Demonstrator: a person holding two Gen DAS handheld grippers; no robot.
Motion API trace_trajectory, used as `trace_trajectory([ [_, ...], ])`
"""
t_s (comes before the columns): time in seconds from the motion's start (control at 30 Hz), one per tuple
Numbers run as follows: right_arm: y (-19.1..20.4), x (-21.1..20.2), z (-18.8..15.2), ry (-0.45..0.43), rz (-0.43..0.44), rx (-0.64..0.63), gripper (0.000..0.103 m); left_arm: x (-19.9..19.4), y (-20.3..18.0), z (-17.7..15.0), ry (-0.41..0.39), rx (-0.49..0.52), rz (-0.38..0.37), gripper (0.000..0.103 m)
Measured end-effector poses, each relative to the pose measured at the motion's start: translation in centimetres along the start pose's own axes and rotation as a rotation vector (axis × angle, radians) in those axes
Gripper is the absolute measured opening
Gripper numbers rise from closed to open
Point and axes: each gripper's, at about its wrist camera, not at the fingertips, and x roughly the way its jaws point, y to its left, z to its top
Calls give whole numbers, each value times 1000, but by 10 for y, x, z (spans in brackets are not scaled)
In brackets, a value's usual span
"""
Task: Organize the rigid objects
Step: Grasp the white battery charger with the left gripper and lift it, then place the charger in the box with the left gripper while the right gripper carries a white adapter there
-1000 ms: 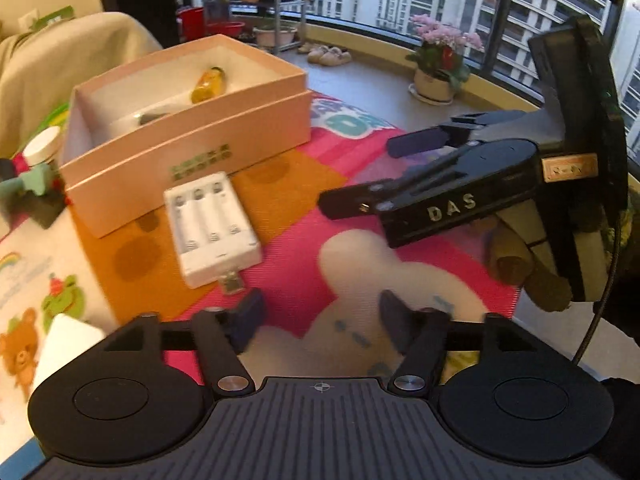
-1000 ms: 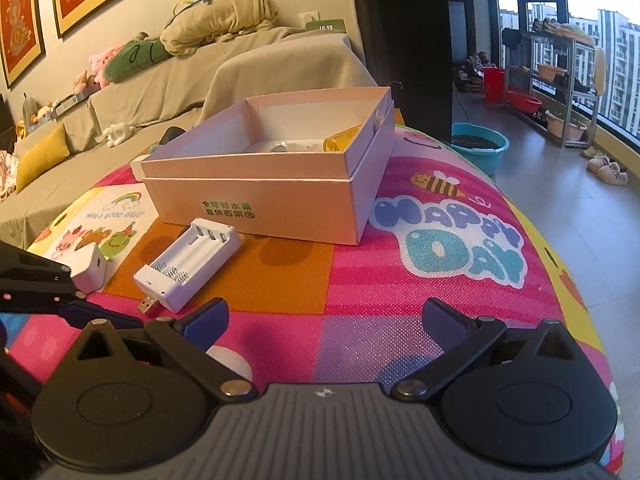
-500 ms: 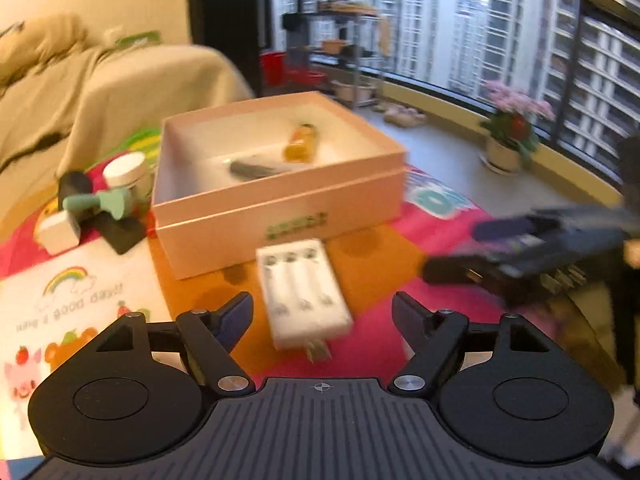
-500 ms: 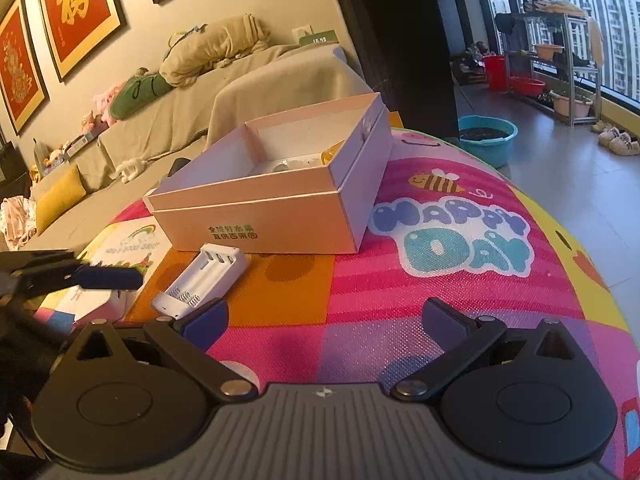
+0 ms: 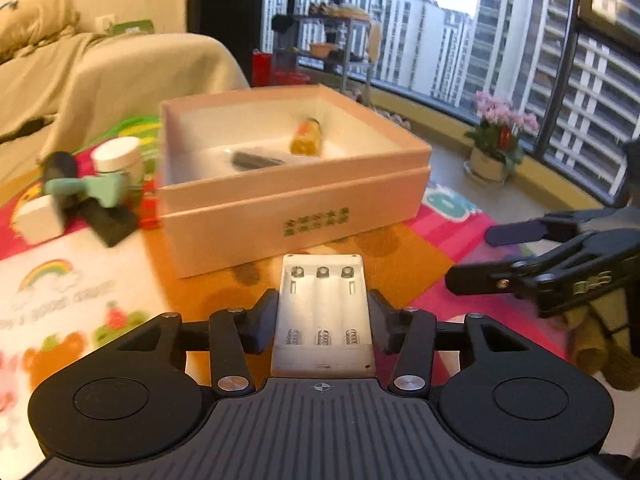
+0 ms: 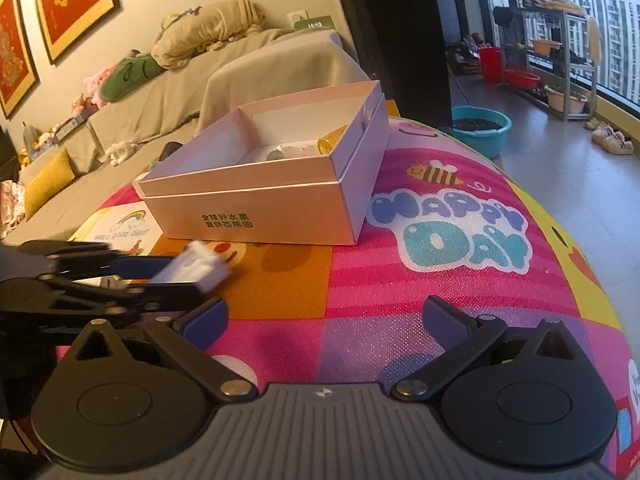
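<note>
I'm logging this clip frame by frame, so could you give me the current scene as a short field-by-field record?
surface: colourful play mat
left gripper: shut on the white battery charger, one finger on each long side
right gripper: open, holds nothing
pink box: lid off, behind the charger
in box: orange bottle, dark object
left of box: white jar, teal item, blurred
</note>
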Motion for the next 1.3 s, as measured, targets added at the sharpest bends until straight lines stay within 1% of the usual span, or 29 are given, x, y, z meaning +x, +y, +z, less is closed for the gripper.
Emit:
trace_trajectory([
  [0.07,7,3,1,19,-32,-35,103,-29,13,1,-72,-28,10,52],
  [0.1,11,5,0,26,-51,-65,103,-44,21,2,-110,-47,29,52],
  [0.17,25,11,-3,47,-110,-161,103,-76,44,0,-184,-101,103,52],
  [0.23,37,12,-4,40,-141,-205,103,-99,69,-9,-220,-166,194,52],
  [0.27,43,12,-4,47,-119,-210,102,-107,83,-15,-224,-207,231,52],
  [0.33,66,12,-4,50,-31,-230,102,-117,107,-32,-208,-298,274,52],
  [0.4,97,12,-7,30,36,-313,102,-121,123,-50,-187,-364,296,52],
  [0.43,119,13,-10,13,68,-385,102,-122,128,-59,-178,-385,301,52],
  [0.53,173,18,-16,-25,135,-545,102,-122,137,-79,-160,-428,291,52],
  [0.6,203,24,-21,-40,182,-652,102,-122,138,-85,-161,-443,278,52],
  [0.67,225,33,-27,-46,198,-756,99,-125,137,-90,-167,-450,269,52],
  [0.73,239,45,-30,-20,197,-804,98,-126,138,-93,-172,-454,257,53],
  [0.8,241,53,-24,-2,217,-775,97,-128,140,-97,-175,-457,245,53],
  [0.87,238,60,-13,34,230,-718,94,-126,138,-99,-171,-456,230,52],
  [0.93,232,66,-6,65,233,-657,77,-122,134,-98,-161,-447,215,52],
  [0.97,227,67,-2,88,256,-623,72,-120,131,-98,-155,-439,208,53],
  [1.03,218,65,2,119,268,-573,72,-116,125,-95,-143,-419,192,53],
  [1.1,208,56,2,111,268,-543,72,-114,116,-92,-128,-391,169,53],
  [1.17,194,43,3,110,287,-493,72,-111,103,-87,-110,-353,132,52],
  [1.23,175,23,6,96,305,-433,72,-107,89,-81,-87,-314,71,52],
  [1.3,156,2,11,55,293,-397,72,-102,74,-73,-60,-274,0,52],
])
